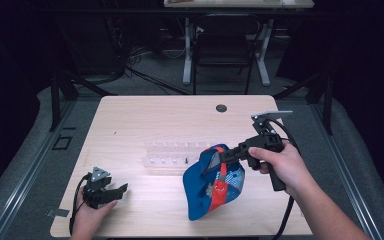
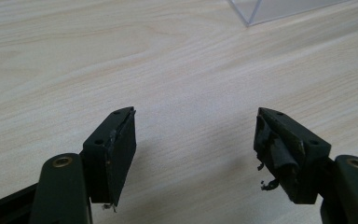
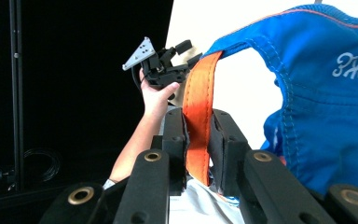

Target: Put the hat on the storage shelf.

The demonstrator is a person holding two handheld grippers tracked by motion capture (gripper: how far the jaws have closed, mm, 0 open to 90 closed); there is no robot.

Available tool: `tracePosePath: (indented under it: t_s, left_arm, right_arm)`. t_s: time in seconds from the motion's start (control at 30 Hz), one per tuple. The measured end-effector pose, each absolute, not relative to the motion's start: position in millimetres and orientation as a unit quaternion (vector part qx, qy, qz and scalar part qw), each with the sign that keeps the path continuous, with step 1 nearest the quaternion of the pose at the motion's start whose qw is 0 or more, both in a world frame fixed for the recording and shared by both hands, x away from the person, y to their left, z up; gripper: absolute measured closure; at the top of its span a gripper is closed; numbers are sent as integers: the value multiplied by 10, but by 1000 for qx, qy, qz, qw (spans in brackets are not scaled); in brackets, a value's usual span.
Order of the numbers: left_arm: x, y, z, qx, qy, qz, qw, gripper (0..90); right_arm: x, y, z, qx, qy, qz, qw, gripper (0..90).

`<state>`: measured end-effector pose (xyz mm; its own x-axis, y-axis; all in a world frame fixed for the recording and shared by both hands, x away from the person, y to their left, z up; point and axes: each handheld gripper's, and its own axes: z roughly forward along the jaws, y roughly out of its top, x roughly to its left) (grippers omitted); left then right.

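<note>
— How are your hands placed?

— My right hand (image 1: 283,167) is raised over the right half of the surface (image 1: 145,115), wrist cocked so the right tongs (image 1: 223,156) point leftward. My left hand (image 1: 91,212) rests low near the front left corner, the left tongs (image 1: 111,192) lying just above the wood and aimed toward the middle.

— And what do the tongs have?

— The right tongs (image 3: 199,140) are pressed together on the orange strap (image 3: 196,112) of a blue cap (image 1: 214,182); the strap runs up between the two jaws. The cap hangs from that pinch, its lower end at or near the wood; I cannot tell if it touches. The left tongs (image 2: 193,149) are spread wide with nothing but bare wood between them.

— Any container about?

— A clear plastic rack (image 1: 172,154) lies in the middle of the surface, just left of the cap. Something small and dark sits in it; I cannot tell what. Its corner (image 2: 261,11) shows ahead of my left tongs.

— Room to move?

— The wood between my left tongs and the cap is bare, and so is the far half apart from a dark round grommet (image 1: 221,108) near the back edge.
</note>
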<state>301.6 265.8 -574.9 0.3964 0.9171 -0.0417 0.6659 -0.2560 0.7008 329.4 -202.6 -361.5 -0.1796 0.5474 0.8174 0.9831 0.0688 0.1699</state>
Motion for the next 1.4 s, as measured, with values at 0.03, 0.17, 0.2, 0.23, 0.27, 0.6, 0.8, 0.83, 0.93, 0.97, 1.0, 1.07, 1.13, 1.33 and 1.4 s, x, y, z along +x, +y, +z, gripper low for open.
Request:
tracePosePath:
  t_s: [0.03,0.17,0.2,0.23,0.27,0.6,0.8,0.83,0.93,0.97,1.0,1.07,1.13,1.33,1.4]
  left_arm:
    - [3016,2658,-5748,769,514,192,327,300]
    - [3015,2657,-5749,768,514,191,330,300]
    - [3015,2656,-5746,769,514,190,330,299]
    - [3014,2656,-5745,768,514,190,330,299]
    - [3013,2656,-5742,768,514,190,331,298]
    - [3005,2634,-5731,768,511,191,336,284]
    - [3005,2648,-5724,765,512,187,342,274]
    - [3005,2647,-5726,764,513,188,344,266]
    - [3006,2654,-5721,760,514,191,349,239]
    - [3006,2654,-5721,760,514,191,349,234]
    - [3005,2659,-5709,758,515,191,352,226]
    - [3003,2662,-5702,758,514,192,354,217]
    - [3001,2658,-5704,759,511,191,355,208]
    - [2993,2650,-5690,763,504,190,357,199]
    - [2988,2646,-5689,765,503,196,351,200]
  right_arm:
    - [3297,-2021,-3593,-572,-670,-373,290,773]
    - [3310,-2028,-3540,-568,-671,-380,289,773]
    - [3310,-2024,-3530,-571,-666,-383,289,774]
    - [3314,-2029,-3509,-571,-665,-385,289,774]
    - [3316,-2033,-3504,-569,-665,-389,287,774]
    - [3349,-2065,-3346,-564,-657,-410,286,773]
    - [3393,-2029,-3283,-561,-652,-420,290,773]
    - [3405,-2015,-3260,-560,-650,-423,291,774]
    - [3433,-1980,-3200,-558,-651,-425,290,774]
    - [3433,-1980,-3200,-558,-651,-425,290,774]
    - [3447,-1963,-3169,-555,-653,-428,287,774]
    - [3459,-1947,-3133,-556,-652,-430,285,774]
    - [3479,-1932,-3078,-555,-652,-433,281,774]
    - [3551,-1906,-2973,-556,-651,-437,276,774]
    - [3582,-1900,-2944,-555,-650,-440,275,774]
